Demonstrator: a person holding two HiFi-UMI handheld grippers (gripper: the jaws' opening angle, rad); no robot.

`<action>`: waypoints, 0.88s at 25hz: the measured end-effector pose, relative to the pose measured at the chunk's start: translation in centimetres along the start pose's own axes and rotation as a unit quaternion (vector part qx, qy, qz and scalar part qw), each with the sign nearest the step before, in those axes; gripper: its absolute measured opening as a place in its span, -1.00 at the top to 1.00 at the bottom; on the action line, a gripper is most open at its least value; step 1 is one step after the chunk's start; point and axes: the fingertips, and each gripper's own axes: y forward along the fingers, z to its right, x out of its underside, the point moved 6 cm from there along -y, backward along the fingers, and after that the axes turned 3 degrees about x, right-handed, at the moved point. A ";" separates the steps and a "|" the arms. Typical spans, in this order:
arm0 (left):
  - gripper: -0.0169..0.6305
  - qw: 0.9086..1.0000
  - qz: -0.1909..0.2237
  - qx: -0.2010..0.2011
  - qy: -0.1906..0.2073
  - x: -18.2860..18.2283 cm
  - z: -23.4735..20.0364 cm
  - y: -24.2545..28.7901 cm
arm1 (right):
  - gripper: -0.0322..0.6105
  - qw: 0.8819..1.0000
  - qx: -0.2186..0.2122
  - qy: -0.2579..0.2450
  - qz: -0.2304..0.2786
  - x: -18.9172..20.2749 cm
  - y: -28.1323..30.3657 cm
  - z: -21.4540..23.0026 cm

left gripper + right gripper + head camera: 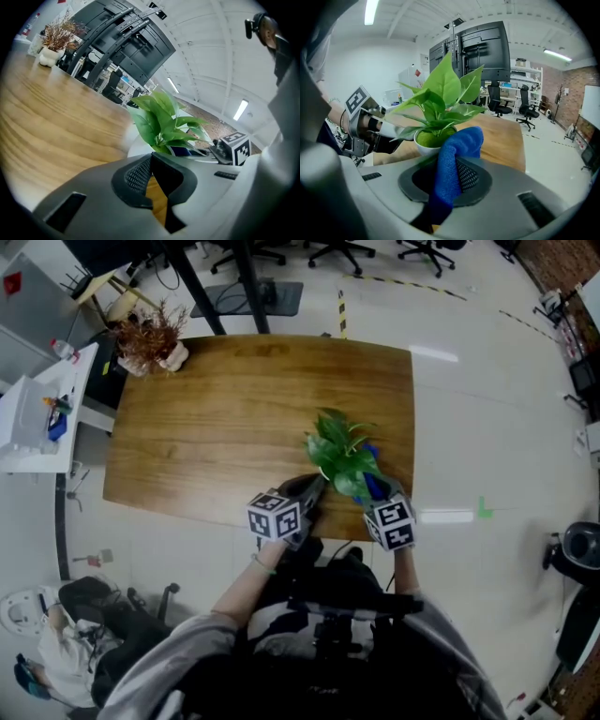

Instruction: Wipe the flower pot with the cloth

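Right tool (449,180) grips cloth (457,150) beside flower pot (424,147); left tool (151,161) clenched empty; dried plant (148,334) well apart.

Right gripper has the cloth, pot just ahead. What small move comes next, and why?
Probably ease the right gripper forward until the blue cloth presses the white pot. The cloth is clamped in its jaws close by the rim, contact unclear. The left gripper, jaws together and empty, sits beside the pot without holding it.

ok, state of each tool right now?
Left tool: closed, nothing between its jaws.
Right tool: closed on the blue cloth.
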 end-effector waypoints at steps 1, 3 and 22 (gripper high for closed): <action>0.93 1.000 0.003 -0.002 -0.002 -0.2 -0.3 -0.1 | 0.68 1.000 -0.001 0.003 -0.005 0.2 0.2 -0.4; 0.93 1.000 0.010 -0.006 -0.010 -0.7 -1.1 -0.4 | 0.68 1.000 -0.010 0.007 -0.014 0.8 0.4 -1.4; 0.93 0.999 0.024 -0.028 -0.026 -1.2 -2.6 -1.7 | 0.68 0.998 -0.042 0.012 -0.048 2.6 0.7 -3.2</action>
